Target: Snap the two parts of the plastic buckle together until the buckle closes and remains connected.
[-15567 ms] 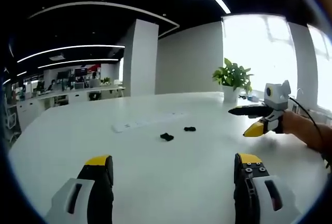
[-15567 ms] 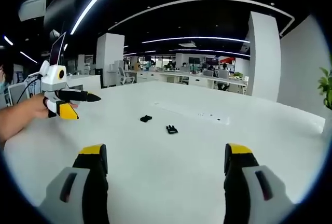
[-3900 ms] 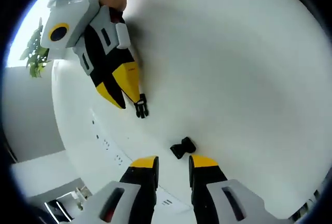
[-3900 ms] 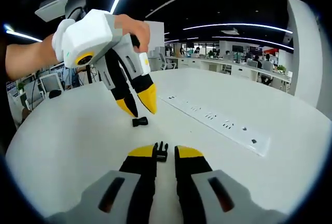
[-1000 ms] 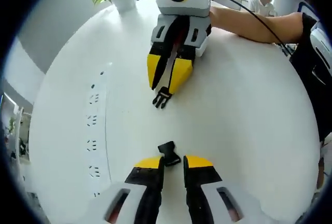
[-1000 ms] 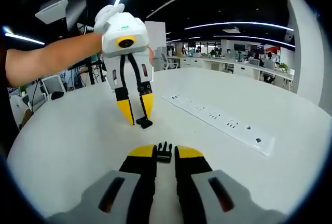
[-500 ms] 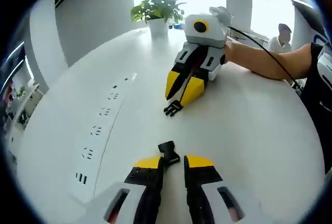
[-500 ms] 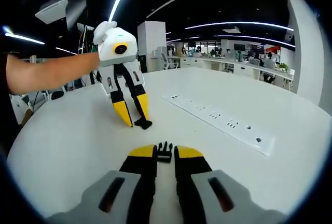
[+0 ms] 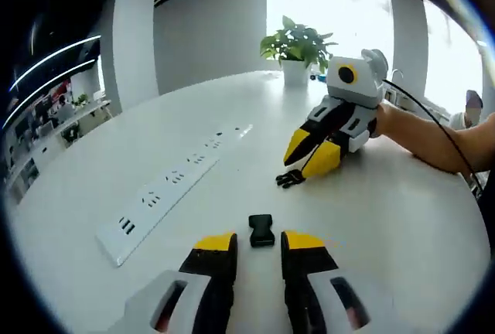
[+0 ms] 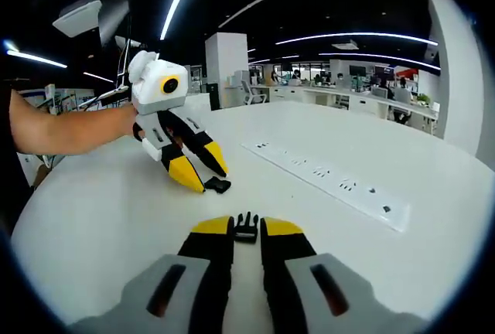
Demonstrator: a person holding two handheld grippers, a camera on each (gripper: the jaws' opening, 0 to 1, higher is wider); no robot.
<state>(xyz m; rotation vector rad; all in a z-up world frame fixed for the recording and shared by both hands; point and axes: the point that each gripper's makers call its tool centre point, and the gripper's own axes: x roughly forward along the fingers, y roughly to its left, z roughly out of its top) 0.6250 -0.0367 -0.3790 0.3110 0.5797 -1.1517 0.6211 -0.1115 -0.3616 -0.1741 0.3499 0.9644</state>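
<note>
The black socket half of the buckle (image 9: 261, 230) lies flat on the white table (image 9: 387, 226), between my left gripper's (image 9: 259, 243) yellow tips, which stand a little apart from it. In the right gripper view this half (image 10: 217, 185) rests just past the left gripper's (image 10: 203, 170) parted tips. The pronged half (image 10: 246, 228) sits in my right gripper (image 10: 247, 230), jaws closed against its sides. In the left gripper view the right gripper (image 9: 300, 165) lies low over the table, pronged half (image 9: 290, 178) at its tip. The halves are apart.
A long white power strip (image 9: 174, 187) is set into the table, seen also in the right gripper view (image 10: 325, 175). A potted plant (image 9: 298, 44) stands at the far edge. The person's forearms (image 9: 433, 141) (image 10: 69, 129) reach in behind each gripper.
The left gripper has tilted lower toward the table and its jaws have parted slightly; the socket half now lies flat between the tips. The right gripper and pronged half have stayed put.
</note>
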